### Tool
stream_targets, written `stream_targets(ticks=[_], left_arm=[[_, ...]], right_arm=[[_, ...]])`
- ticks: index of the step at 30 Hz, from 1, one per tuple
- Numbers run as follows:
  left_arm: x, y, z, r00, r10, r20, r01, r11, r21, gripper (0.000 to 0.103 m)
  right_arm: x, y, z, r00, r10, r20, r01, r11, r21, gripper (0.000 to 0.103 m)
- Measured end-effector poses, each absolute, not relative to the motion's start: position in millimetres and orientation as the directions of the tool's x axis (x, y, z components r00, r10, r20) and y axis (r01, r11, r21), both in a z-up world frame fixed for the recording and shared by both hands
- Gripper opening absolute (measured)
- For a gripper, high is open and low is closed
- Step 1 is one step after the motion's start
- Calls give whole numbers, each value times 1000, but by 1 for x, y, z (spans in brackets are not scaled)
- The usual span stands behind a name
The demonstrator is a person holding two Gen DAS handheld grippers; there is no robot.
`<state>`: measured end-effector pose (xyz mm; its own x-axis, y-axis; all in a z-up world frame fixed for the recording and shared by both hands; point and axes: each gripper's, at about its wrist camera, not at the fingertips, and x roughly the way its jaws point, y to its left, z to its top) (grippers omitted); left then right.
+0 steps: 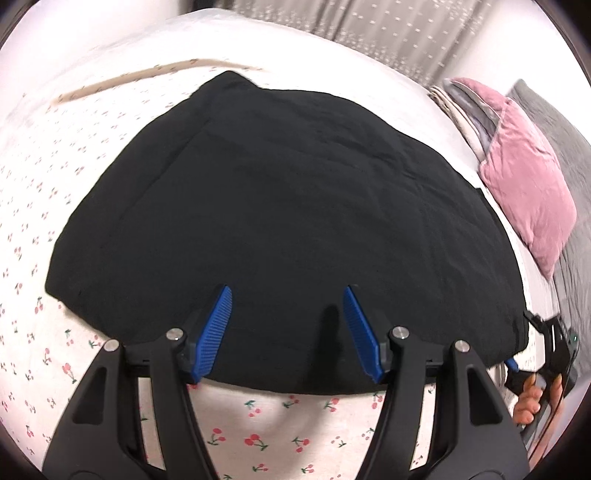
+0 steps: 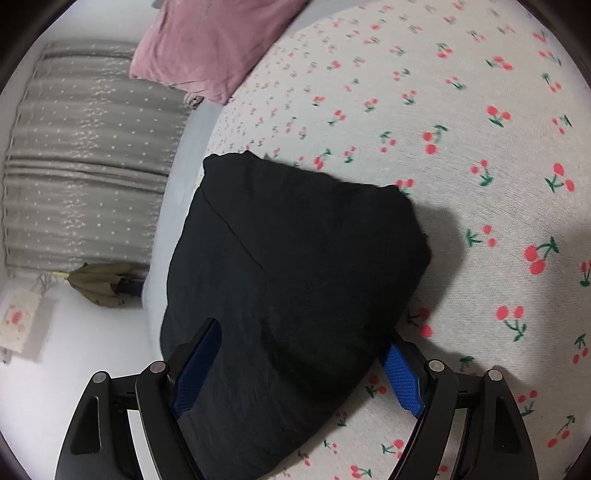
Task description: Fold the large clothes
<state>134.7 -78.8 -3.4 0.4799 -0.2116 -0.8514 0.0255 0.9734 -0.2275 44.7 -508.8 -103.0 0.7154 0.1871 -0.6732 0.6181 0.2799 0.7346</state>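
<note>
Bed, left wrist view: white sheet (image 1: 44,288) printed with small red cherries covers it, a grey dotted curtain (image 1: 369,29) hangs at the far side, and a pink velvet pillow (image 1: 528,177) lies at the right.
Garment, left wrist view: black garment (image 1: 277,206) spread flat on the sheet in a broad, rounded shape, matte and lightly creased, one corner pointing far left.
Left hand-held gripper (image 1: 287,334): jaws wide apart, blue ribbed pads over the garment's near edge, nothing between them.
Right hand-held gripper, left wrist view: seen at the garment's near right corner (image 1: 546,347), held by bare fingers.
Bed, right wrist view: cherry sheet (image 2: 480,110) fills the right, pillow (image 2: 207,48) far left, curtain (image 2: 85,155) at left.
Garment, right wrist view: garment (image 2: 295,277) bunched into a raised mound, a seam running diagonally across it.
Right hand-held gripper (image 2: 299,373): fingers spread wide, with the mound of black cloth filling the space between the blue pads; whether they press it I cannot tell.
</note>
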Motion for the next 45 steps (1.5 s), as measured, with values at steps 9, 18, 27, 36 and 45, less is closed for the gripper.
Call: stream_targets(ticks=[9,18,27,36,45], left_arm=[[129,-114,-5,482,-236,-844,131,972,-197,64],[130,-179,-15,497,-200,-844,267,961,-70,64],[126,-198,-25,539,-82,-838,299,949,99,64],[137,-158,-4,504,-170,-847,227,972,-60,64],[150,-24,4,499,-201,-843,-89,956,-280,64]], right_arm=[[40,-509,-104,753,146,-642,604,236,761,64],[46,-507,-115,748,181,-638,606,204,769,66],[59,-492,-72,819,152,-553,471,371,800,47],[63,-492,-62,818,137,-559,457,436,775,21],[75,-481,-45,804,69,-590,482,506,716,20]])
